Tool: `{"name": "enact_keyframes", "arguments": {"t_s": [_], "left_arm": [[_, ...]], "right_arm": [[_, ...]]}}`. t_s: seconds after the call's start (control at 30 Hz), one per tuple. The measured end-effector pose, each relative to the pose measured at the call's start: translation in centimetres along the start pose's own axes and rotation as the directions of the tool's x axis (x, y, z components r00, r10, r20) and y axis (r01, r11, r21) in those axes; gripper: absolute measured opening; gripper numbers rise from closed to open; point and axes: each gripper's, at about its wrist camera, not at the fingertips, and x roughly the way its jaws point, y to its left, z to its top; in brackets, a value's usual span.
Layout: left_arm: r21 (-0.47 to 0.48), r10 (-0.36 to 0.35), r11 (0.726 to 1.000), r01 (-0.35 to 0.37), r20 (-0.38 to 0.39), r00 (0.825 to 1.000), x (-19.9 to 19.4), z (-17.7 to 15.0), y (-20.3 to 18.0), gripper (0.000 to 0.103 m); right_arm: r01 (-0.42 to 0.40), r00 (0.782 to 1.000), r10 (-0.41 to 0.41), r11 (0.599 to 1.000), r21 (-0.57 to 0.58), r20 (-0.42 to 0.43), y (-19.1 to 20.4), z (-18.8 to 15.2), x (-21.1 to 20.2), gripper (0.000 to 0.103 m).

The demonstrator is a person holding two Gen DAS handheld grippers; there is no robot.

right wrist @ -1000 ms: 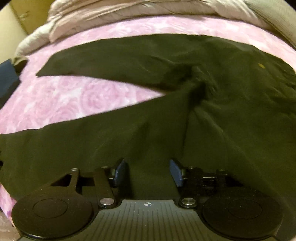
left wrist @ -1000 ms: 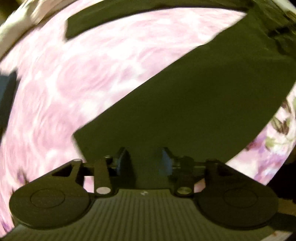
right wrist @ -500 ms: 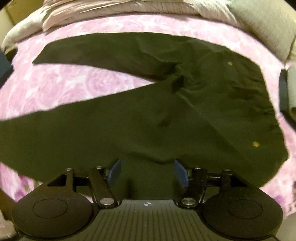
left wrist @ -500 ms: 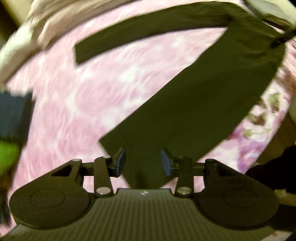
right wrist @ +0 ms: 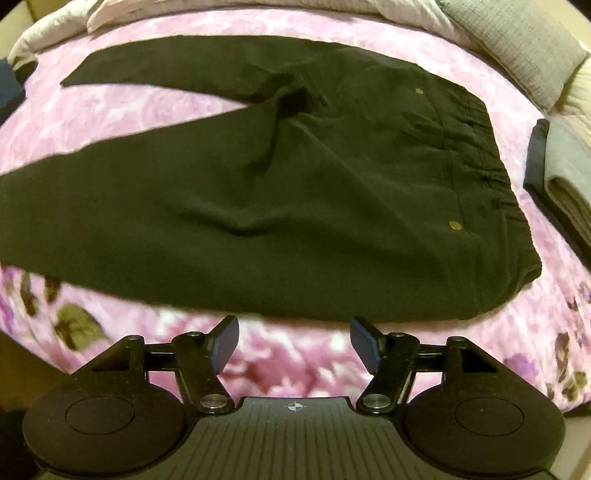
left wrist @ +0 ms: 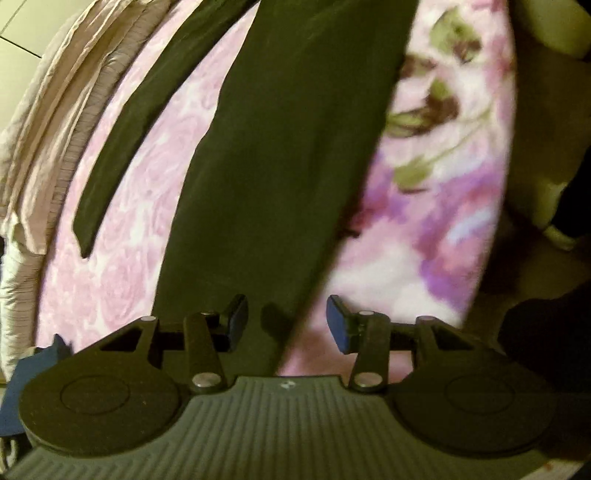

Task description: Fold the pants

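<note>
Dark pants (right wrist: 295,192) lie spread flat on a pink floral bedspread (right wrist: 110,110), waistband to the right, both legs running left in a V. My right gripper (right wrist: 293,341) is open over the bedspread just short of the pants' near edge, holding nothing. In the left wrist view the near leg (left wrist: 280,155) runs away from me and the far leg (left wrist: 122,140) lies to its left. My left gripper (left wrist: 286,323) is open above the near leg's end, its left pad over the cloth and its right pad over the bedspread.
Folded grey and dark clothes (right wrist: 565,173) are stacked right of the waistband. A rumpled pale quilt (right wrist: 258,7) and a grey pillow (right wrist: 517,40) line the far side of the bed. The bed's edge (left wrist: 495,206) drops off to the right in the left wrist view.
Both grippers have pulled back off the pants toward the bed's near side. The right gripper's fingers have spread wider, and the cloth formerly between them now lies ahead. The left view swung along the leg.
</note>
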Motion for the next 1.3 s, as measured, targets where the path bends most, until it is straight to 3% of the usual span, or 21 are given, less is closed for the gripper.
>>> {"name": "enact_keyframes", "arguments": {"t_s": [0.03,0.07,0.1,0.2,0.27,0.4,0.5,0.6,0.7,0.83,0.93,1.03,1.13,1.23,1.3], "left_arm": [[0.006,0.009,1.0,-0.009,-0.003,1.0,0.4,0.0,0.0,0.043],[0.016,0.018,1.0,-0.018,-0.007,1.0,0.6,0.1,0.1,0.029],[0.02,0.02,1.0,-0.02,-0.019,1.0,0.7,0.1,0.5,0.005],[-0.073,0.003,0.997,-0.004,-0.012,1.0,-0.5,0.1,2.9,0.004],[-0.173,-0.002,0.985,0.004,0.01,1.0,-1.9,0.4,5.2,0.004],[-0.341,-0.006,0.94,0.015,0.026,1.0,-4.3,1.5,9.6,0.004],[-0.409,-0.006,0.913,0.012,0.018,1.0,-5.3,2.7,11.4,0.004],[-0.432,-0.005,0.902,0.002,-0.005,1.0,-6.1,3.8,12.3,0.004],[-0.445,0.002,0.895,-0.013,-0.026,1.0,-6.9,4.7,13.4,0.004],[-0.449,0.014,0.893,-0.034,-0.047,0.999,-7.4,5.8,14.5,0.004],[-0.431,0.023,0.901,-0.048,-0.063,0.998,-7.4,6.6,15.0,0.004],[-0.411,0.038,0.91,-0.065,-0.074,0.997,-7.6,7.5,15.4,0.004],[-0.392,0.049,0.917,-0.076,-0.078,0.996,-8.1,8.3,15.9,0.004],[-0.361,0.071,0.928,-0.097,-0.085,0.994,-9.2,8.8,16.4,0.004],[-0.36,0.086,0.926,-0.113,-0.091,0.992,-10.5,9.0,16.8,0.004]], "right_arm": [[0.006,1.0,-0.006,1.0,-0.02,0.003,-0.3,-0.1,0.2,0.064],[0.014,1.0,-0.014,0.999,-0.045,0.008,-0.6,-0.3,0.2,0.064],[0.021,1.0,-0.02,0.997,-0.071,0.017,-0.8,-0.4,0.3,0.065],[0.051,0.998,-0.042,0.983,-0.178,0.055,-1.7,-1.2,0.6,0.071],[0.104,0.993,-0.081,0.95,-0.295,0.088,-2.2,-2.2,0.7,0.075],[0.208,0.977,-0.146,0.819,-0.534,0.155,-3.7,-4.6,2.1,0.077],[0.249,0.966,-0.135,0.708,-0.66,0.22,-4.3,-6.2,3.8,0.077],[0.325,0.942,-0.154,0.641,-0.695,0.298,-5.5,-6.7,5.7,0.077],[0.405,0.91,-0.206,0.619,-0.673,0.359,-8.0,-6.4,6.7,0.076],[0.441,0.896,-0.24,0.572,-0.692,0.373,-11.7,-6.6,7.6,0.075],[0.442,0.897,-0.264,0.563,-0.699,0.355,-13.6,-6.1,7.8,0.057],[0.413,0.911,-0.235,0.565,-0.715,0.34,-14.5,-5.5,7.4,0.043],[0.383,0.923,-0.21,0.558,-0.736,0.322,-14.4,-5.2,6.7,0.014],[0.378,0.925,-0.215,0.609,-0.698,0.313,-14.5,-4.3,4.4,0.003],[0.371,0.927,-0.208,0.629,-0.683,0.311,-14.7,-3.4,2.3,0.002]]}}
